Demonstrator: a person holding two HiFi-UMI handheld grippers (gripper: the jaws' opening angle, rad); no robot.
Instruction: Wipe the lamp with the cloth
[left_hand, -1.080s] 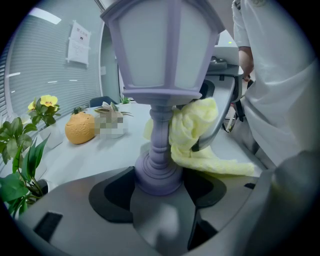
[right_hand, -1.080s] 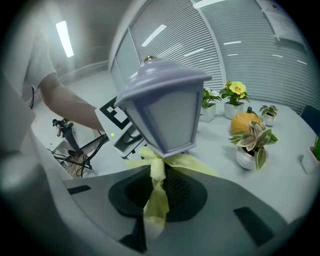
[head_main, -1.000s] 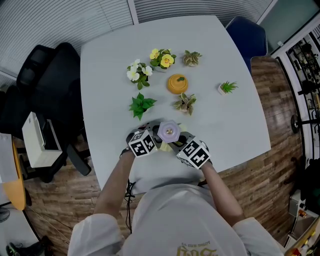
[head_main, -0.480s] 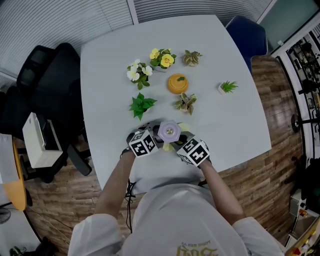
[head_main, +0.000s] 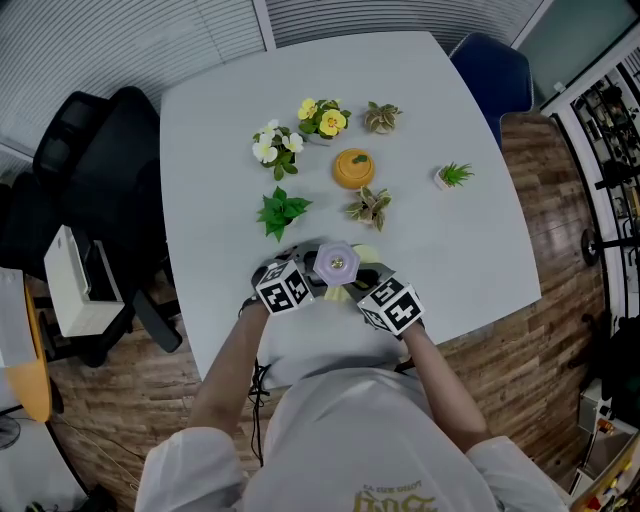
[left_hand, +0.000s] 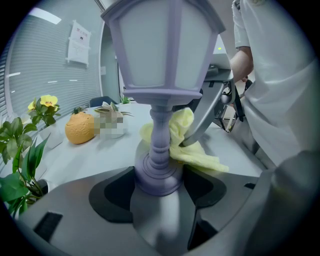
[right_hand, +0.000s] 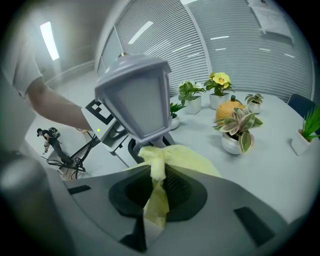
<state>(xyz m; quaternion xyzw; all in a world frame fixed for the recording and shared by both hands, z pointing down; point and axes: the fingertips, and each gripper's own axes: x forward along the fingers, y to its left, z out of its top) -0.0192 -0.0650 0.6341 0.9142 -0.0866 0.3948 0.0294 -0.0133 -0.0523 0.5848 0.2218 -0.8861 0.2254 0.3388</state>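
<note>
Clamped left tongs (left_hand: 159, 197) on the lamp (left_hand: 165, 45) at its base, lantern head upright above them. Pinched the soft yellow cloth (right_hand: 172, 155) in right tongs (right_hand: 157, 200), bunched against the stem. Judged lamp light, rigid, perhaps fragile up top; best held low.

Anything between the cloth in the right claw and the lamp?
Nothing visible. The right claw is shut on the cloth, which looks to lie against the stem of the lamp, just below its shade. The left claw grips the lamp's base.
</note>
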